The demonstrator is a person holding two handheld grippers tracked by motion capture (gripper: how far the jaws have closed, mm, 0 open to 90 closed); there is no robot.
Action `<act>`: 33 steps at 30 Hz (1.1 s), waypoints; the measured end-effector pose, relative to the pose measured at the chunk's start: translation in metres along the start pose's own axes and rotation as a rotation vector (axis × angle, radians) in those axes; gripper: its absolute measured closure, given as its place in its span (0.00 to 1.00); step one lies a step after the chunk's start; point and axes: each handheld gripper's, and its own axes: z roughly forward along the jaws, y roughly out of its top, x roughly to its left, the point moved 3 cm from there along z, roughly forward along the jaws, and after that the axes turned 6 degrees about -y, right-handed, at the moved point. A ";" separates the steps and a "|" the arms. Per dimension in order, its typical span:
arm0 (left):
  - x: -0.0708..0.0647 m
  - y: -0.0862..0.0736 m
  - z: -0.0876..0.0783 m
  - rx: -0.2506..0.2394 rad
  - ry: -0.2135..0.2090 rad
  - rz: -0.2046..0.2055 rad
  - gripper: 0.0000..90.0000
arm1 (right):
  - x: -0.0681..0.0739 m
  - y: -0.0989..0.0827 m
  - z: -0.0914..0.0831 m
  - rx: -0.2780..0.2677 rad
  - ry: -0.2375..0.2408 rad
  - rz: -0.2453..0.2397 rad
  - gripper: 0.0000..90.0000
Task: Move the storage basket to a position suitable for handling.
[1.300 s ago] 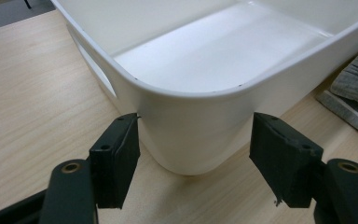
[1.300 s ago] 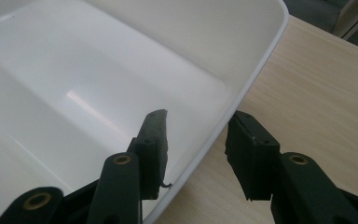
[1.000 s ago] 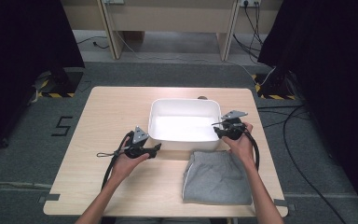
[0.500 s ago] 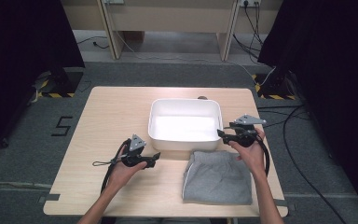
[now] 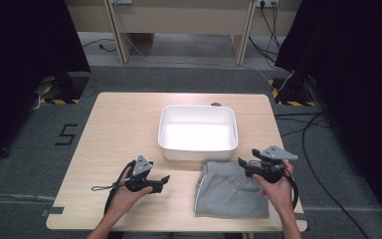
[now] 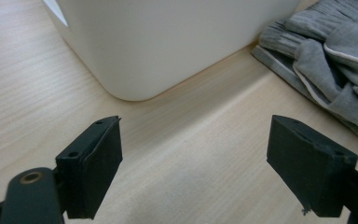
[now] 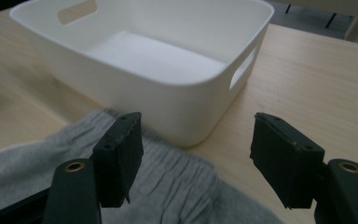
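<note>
A white plastic tub point(image 5: 199, 153) with cut-out handles stands empty at the middle of the light wooden table point(image 5: 124, 124). A folded grey garment point(image 5: 231, 194) with white piping lies just in front of its right half. My left gripper point(image 5: 165, 181) hovers low over bare wood left of the garment. Its jaws have just been opening and are open with nothing between them. In the left gripper view the left gripper point(image 6: 198, 128) faces the tub's corner point(image 6: 168, 42) and the garment point(image 6: 326, 56). My right gripper point(image 5: 240, 164) is at the garment's far right edge. Its jaws have also just been opening; the right gripper point(image 7: 198, 123) stands open above the garment point(image 7: 177, 186), before the tub point(image 7: 168, 88).
Black curtains hang on both sides of the table. Cables point(image 5: 303, 129) run over the grey floor at the right and behind. A "5" mark point(image 5: 65, 134) sits on the floor to the left. Wooden furniture legs point(image 5: 117, 30) stand at the back.
Both grippers have drawn back from the tub's near corners toward the table's front edge, the left one leftward, the right one rightward over the garment. The tub has stayed in place.
</note>
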 end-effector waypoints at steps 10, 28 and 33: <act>-0.006 -0.013 -0.005 0.003 -0.025 0.005 0.19 | 0.006 -0.043 -0.009 0.036 -0.024 0.012 0.39; -0.003 -0.023 -0.010 0.010 -0.028 -0.029 0.19 | 0.033 -0.066 0.014 0.176 -0.039 -0.108 0.32; -0.009 -0.023 -0.007 0.017 -0.040 -0.018 0.19 | 0.045 -0.069 0.021 0.179 -0.055 -0.111 0.32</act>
